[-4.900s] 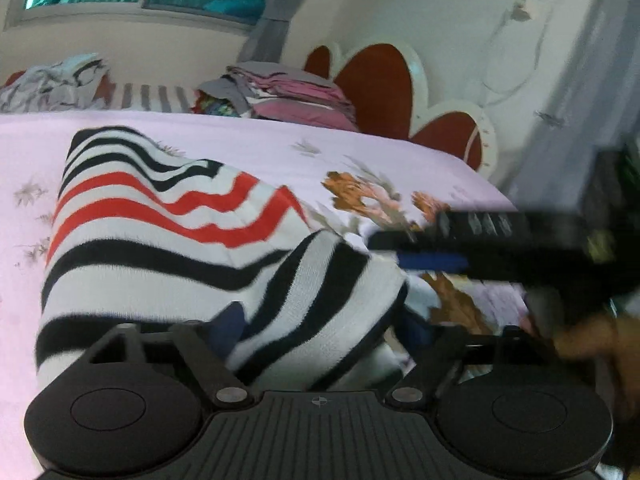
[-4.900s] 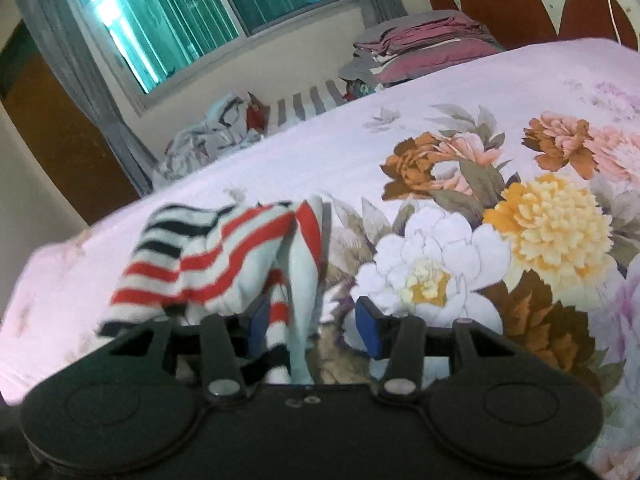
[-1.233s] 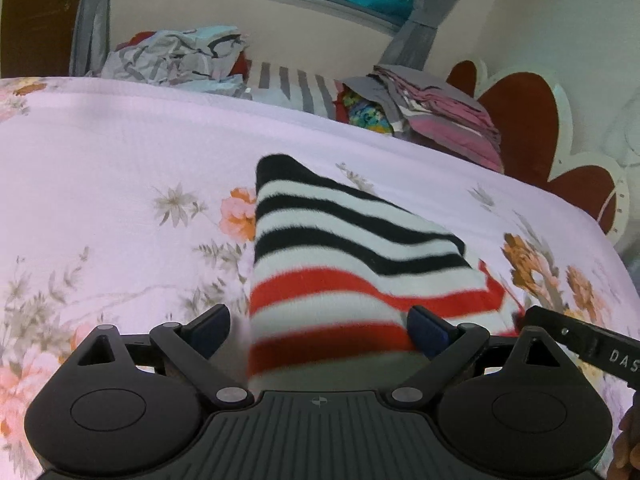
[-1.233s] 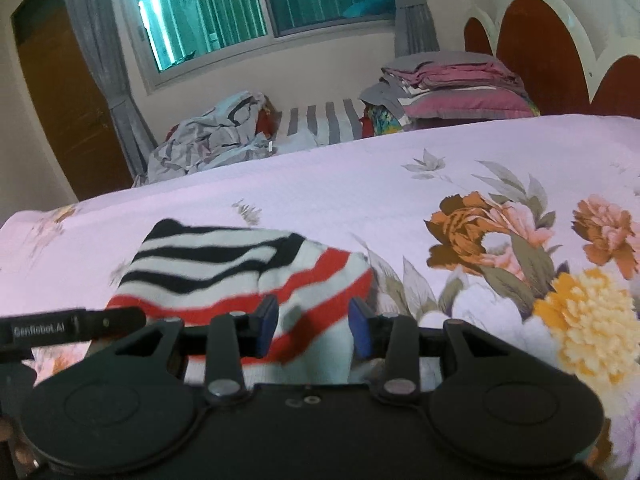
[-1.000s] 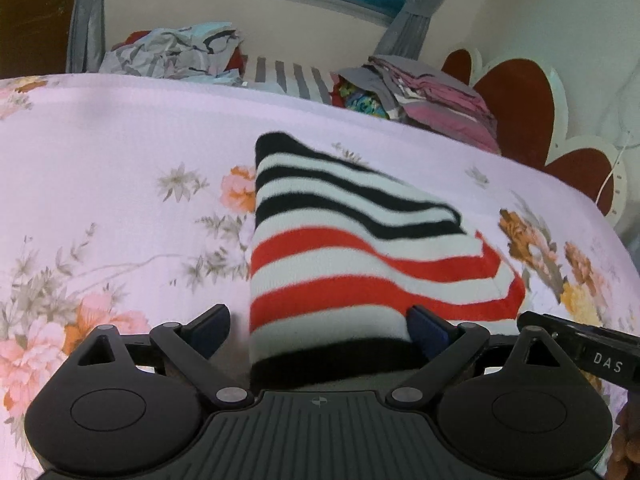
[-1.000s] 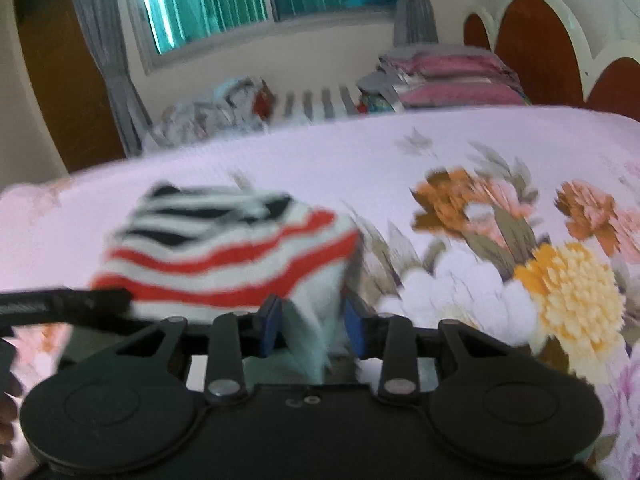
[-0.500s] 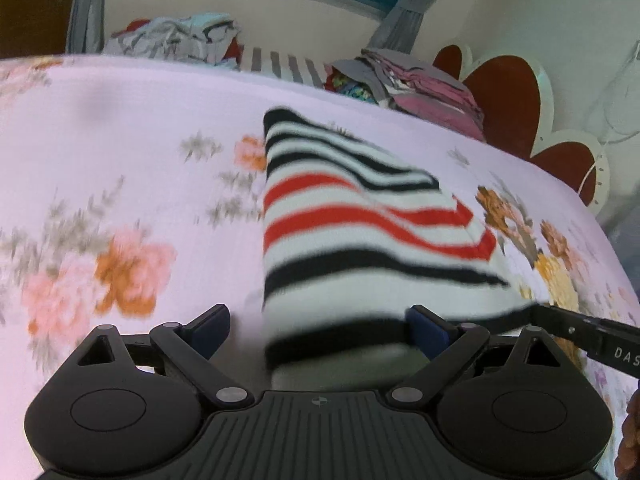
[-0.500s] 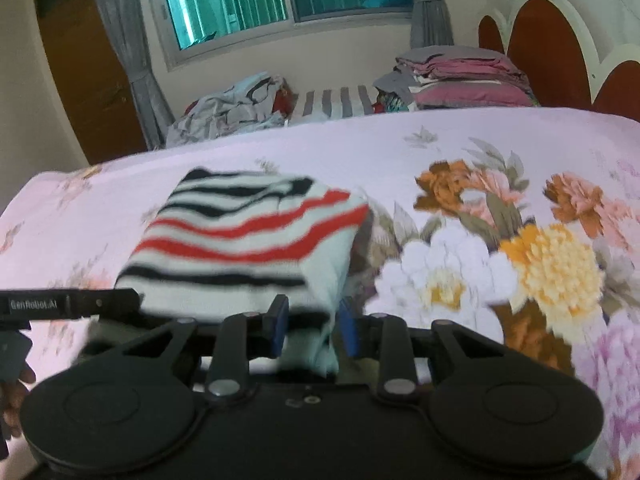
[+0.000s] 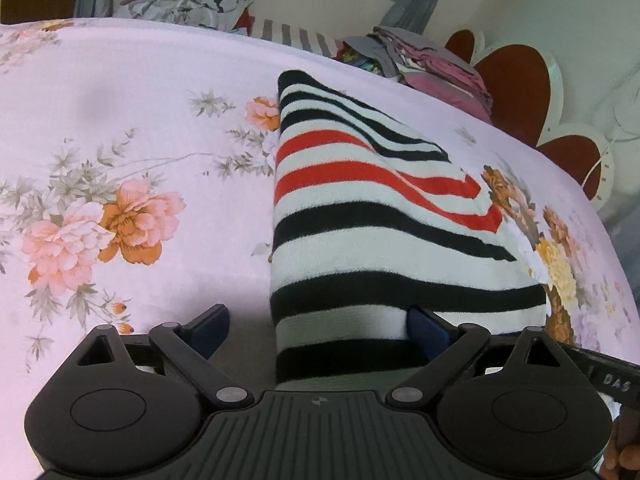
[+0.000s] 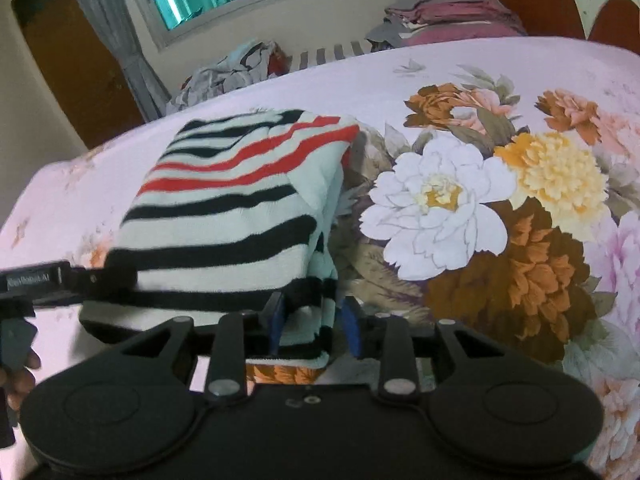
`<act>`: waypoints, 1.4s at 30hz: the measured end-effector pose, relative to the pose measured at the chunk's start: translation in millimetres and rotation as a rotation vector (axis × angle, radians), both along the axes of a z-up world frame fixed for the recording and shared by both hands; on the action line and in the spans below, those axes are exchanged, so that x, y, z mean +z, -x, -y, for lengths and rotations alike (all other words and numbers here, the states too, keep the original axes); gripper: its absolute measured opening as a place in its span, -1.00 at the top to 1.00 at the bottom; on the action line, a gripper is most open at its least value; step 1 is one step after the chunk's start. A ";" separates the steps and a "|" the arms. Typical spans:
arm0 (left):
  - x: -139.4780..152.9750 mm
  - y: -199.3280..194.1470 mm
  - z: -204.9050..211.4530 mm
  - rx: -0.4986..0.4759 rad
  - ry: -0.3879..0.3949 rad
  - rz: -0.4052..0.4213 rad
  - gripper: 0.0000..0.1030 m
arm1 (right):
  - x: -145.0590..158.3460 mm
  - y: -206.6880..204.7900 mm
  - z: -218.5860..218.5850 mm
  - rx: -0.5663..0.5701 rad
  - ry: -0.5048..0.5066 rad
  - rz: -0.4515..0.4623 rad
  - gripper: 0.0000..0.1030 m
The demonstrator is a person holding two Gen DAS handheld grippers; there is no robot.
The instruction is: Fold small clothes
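A folded knit garment striped in white, black and red (image 9: 372,216) lies on the bed's pink floral sheet (image 9: 120,128). Its long axis runs from the near edge, by both tongs, away toward the far side of the bed, where heaped clothes (image 9: 188,0) and a stack of folded pink and grey laundry (image 10: 448,12) sit.

The left tongs (image 9: 318,326) stand wide apart around the garment's near left corner, not pinching it. The right tongs (image 10: 314,322) are opening, with the garment's near right corner between the blue pads, which still touch the cloth.
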State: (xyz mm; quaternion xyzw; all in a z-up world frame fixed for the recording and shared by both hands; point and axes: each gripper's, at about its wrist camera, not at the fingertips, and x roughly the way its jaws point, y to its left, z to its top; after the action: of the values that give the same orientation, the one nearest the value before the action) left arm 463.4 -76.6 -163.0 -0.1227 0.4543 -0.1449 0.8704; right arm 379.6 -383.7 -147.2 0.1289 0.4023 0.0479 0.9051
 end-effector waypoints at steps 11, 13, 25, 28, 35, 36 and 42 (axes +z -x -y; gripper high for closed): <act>20.7 -29.0 11.3 0.000 0.014 0.012 -0.85 | 21.6 -25.2 3.2 0.004 0.039 0.048 -0.20; 19.9 -36.0 12.1 0.008 0.016 0.007 -0.85 | 21.3 -31.8 2.2 0.012 0.040 0.045 -0.21; -8.4 -75.9 21.7 -0.012 0.088 -0.067 -0.85 | -10.6 -95.2 14.9 0.005 -0.085 -0.037 -0.31; -13.7 -82.3 26.0 -0.041 0.102 -0.071 -0.90 | -22.3 -107.4 14.6 0.034 -0.142 -0.043 -0.31; -17.9 -87.6 30.2 -0.082 0.116 -0.044 -0.90 | -35.9 -119.6 7.9 0.080 -0.191 -0.018 -0.28; -17.4 -87.7 29.6 -0.079 0.117 -0.043 -0.88 | -35.6 -120.2 7.1 0.079 -0.192 -0.016 -0.25; -11.8 -85.4 29.5 -0.067 0.101 -0.027 -0.62 | -34.8 -118.7 10.6 0.081 -0.220 -0.001 0.17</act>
State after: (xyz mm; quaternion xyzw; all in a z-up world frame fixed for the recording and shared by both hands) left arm 548.7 -106.1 -174.8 -0.1531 0.4618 -0.1950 0.8516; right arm 498.3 -394.4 -182.1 0.2112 0.4001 0.1281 0.8826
